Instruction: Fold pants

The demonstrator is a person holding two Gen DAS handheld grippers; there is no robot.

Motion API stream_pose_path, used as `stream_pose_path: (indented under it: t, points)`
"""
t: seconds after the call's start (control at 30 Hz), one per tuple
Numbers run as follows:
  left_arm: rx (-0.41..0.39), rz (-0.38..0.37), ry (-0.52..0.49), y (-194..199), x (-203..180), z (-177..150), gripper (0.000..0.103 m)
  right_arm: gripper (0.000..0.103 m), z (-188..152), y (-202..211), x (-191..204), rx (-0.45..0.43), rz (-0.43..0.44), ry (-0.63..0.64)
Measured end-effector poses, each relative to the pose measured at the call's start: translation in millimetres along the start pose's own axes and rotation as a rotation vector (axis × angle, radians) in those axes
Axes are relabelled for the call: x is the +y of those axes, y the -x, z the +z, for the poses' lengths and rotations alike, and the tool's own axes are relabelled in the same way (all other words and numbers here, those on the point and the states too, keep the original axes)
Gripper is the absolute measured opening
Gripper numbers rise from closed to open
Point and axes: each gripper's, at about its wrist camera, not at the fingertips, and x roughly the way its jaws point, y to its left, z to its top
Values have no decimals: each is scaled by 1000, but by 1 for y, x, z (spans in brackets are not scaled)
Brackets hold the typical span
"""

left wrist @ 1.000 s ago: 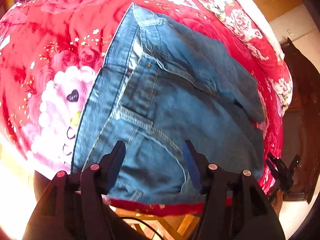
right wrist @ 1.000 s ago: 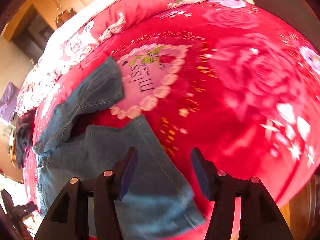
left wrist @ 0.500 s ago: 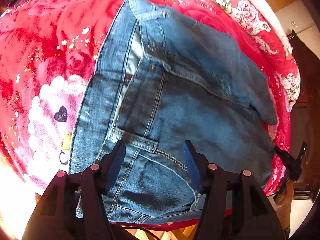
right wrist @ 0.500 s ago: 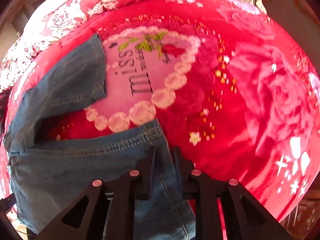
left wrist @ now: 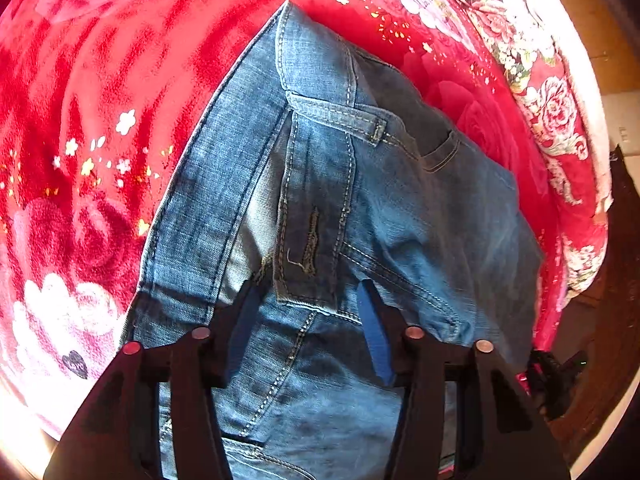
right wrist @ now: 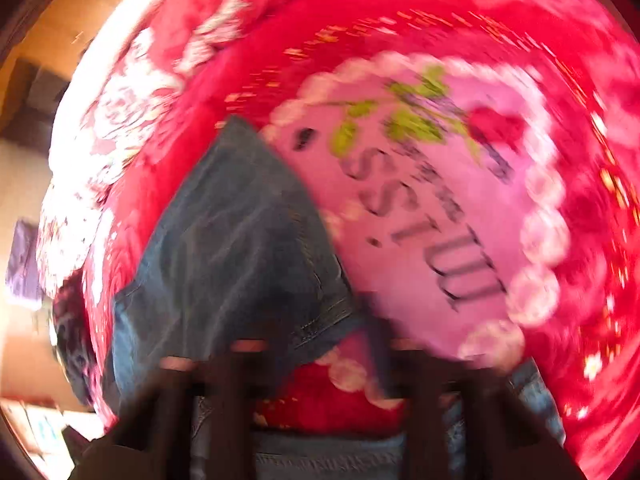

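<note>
A: Pants (left wrist: 340, 208), blue denim, lie on a red rose-print blanket (left wrist: 80, 80), directly ahead of the left gripper (left wrist: 308, 300).

B: Its jaws?

A: Spread apart, one finger on either side of the waistband's buttonhole tab.

B: And the right gripper (right wrist: 320, 364)?

A: Heavily blurred; jaws seem parted, but I cannot tell. A denim leg (right wrist: 232, 240) lies ahead, to its left.
</note>
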Motion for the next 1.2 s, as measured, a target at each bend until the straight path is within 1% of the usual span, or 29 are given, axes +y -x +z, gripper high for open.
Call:
stream_pose_path:
  t: [0.03,0.07,0.1,0.13,0.2,0.27,0.3,0.33,0.37,0.4,0.43,0.5,0.53,0.6,0.63,0.67,0.73,0.8,0.87,0.93,0.97,1.0,1.03,1.07,1.1,1.13,1.2]
  points:
    - [-12,35,-40,0,-3,-1,33,7,3,7,8,-30,-17,43]
    - [-18,50,-80,-2,-6,-2,32,7,7,12,11,-76,-39,72]
    - [-23,57,-105,-4,-12,-1,32,7,11,19,9,-118,-82,83]
    - [-23,56,-114,-5,-15,0,31,8,17,21,2,-131,-131,76]
    - [-8,34,-117,-4,-14,1,30,9,23,11,-13,-71,-190,71]
    - [25,7,-106,3,-3,3,28,11,20,8,-13,-48,-204,106]
    - [43,-28,-86,8,8,4,28,17,18,8,-10,-45,-220,128]
    - [50,-50,-69,14,14,6,27,18,19,6,-8,-30,-228,129]
    - [41,-70,-59,22,20,9,27,18,22,7,-9,-23,-225,116]
    - [28,-95,-55,30,25,14,27,18,26,10,-10,-36,-207,100]
    - [13,-115,-49,39,31,19,27,22,31,17,-10,-63,-185,87]
    - [-10,-141,-21,47,36,37,28,49,44,22,-4,-103,-139,71]
    - [-11,-166,-2,48,37,47,30,50,53,20,2,-104,-112,70]
    - [2,-226,50,44,39,66,41,51,65,15,15,-95,-60,87]
    - [9,-255,79,39,37,76,49,51,72,8,26,-81,-31,96]
    - [11,-274,104,34,37,84,50,51,79,-1,37,-67,-10,102]
    - [14,-272,132,25,35,98,51,51,92,-17,56,-47,4,119]
    - [24,-264,140,22,36,106,51,55,104,-33,71,-36,-13,144]
    - [39,-267,141,15,35,114,52,55,114,-50,80,-9,-33,164]
    - [46,-274,153,8,36,119,53,55,121,-68,88,11,-63,196]
    - [53,-296,157,5,36,120,52,53,123,-75,91,18,-85,220]
    - [55,-318,143,3,33,122,50,31,123,-82,96,29,-113,265]
    - [44,-319,108,4,27,124,38,9,121,-84,99,23,-141,313]
    - [29,-300,67,3,18,128,14,9,120,-85,105,18,-158,364]
    - [25,-275,39,0,10,132,9,9,120,-82,108,-4,-159,383]
    - [20,-254,32,-4,4,137,9,9,124,-76,112,-39,-156,394]
    - [6,-195,39,-15,-5,146,7,9,138,-67,113,-100,-150,353]
